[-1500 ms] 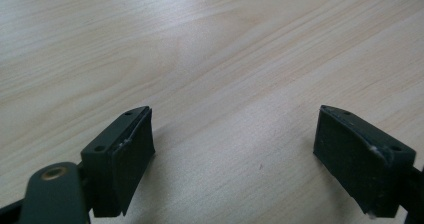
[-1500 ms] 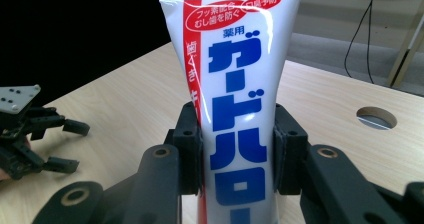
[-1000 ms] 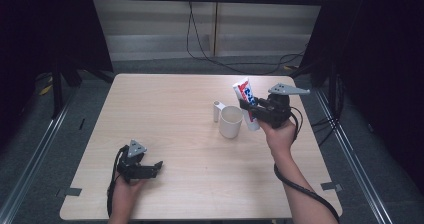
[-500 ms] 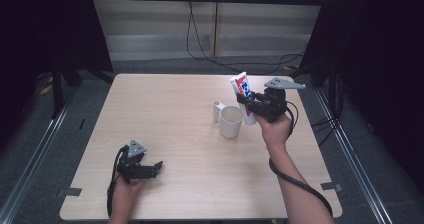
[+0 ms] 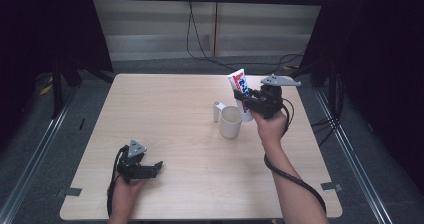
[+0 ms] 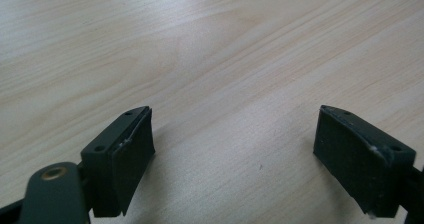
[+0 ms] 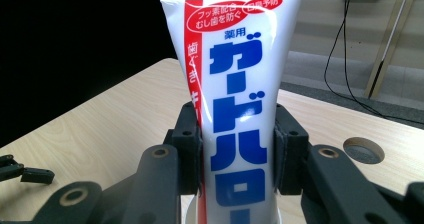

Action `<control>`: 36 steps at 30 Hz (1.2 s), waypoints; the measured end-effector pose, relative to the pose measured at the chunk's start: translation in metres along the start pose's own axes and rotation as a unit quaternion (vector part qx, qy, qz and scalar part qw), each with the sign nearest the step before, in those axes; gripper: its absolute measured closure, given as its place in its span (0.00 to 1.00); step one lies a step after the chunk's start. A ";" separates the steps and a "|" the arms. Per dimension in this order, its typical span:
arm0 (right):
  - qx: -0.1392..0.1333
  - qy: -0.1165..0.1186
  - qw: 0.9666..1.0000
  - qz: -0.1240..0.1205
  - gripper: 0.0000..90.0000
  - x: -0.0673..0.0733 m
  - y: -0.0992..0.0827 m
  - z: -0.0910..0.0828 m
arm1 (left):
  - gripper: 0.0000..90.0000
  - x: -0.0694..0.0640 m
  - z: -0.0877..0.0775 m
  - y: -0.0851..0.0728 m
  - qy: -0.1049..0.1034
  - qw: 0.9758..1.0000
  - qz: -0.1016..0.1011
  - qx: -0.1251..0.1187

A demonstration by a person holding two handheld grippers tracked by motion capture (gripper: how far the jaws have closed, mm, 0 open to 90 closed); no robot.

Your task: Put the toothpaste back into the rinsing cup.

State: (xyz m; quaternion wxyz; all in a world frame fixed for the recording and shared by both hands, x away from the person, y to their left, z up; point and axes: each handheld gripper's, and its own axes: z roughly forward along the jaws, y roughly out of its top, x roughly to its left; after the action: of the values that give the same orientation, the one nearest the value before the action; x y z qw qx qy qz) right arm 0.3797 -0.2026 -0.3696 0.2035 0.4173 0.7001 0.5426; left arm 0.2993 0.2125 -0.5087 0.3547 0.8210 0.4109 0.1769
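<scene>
- My right gripper (image 5: 244,100) is clamped on the toothpaste tube (image 7: 240,99), which I hold upright above the far right part of the table (image 5: 165,109), just beside the white mug (image 5: 230,121).
- My left gripper (image 6: 235,159) rests spread wide over bare wood near my edge, gripping nothing.
- The tube is soft; I judge it could slide or tilt between the jaws, or bump the mug and the small white cup (image 5: 217,110) behind it.
- The label reads 薬用 and ガードハロー in blue, with フッ素配合 むし歯を防ぐ in red.
</scene>
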 end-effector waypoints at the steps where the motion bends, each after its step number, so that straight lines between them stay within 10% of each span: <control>1: -0.002 -0.002 1.000 -0.001 0.70 0.000 0.000 0.001 | 0.18 0.000 0.000 0.000 0.001 1.000 0.001 0.000; 36: 0.010 -0.024 1.000 -0.008 0.68 0.003 -0.002 0.029 | 0.18 -0.001 0.001 0.000 0.001 1.000 -0.006 -0.006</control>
State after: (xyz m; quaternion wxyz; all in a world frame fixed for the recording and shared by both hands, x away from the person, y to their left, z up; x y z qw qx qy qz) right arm 0.3989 -0.1833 -0.3802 0.2209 0.4266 0.7036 0.5236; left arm 0.2989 0.2112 -0.5093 0.3604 0.8162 0.4151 0.1780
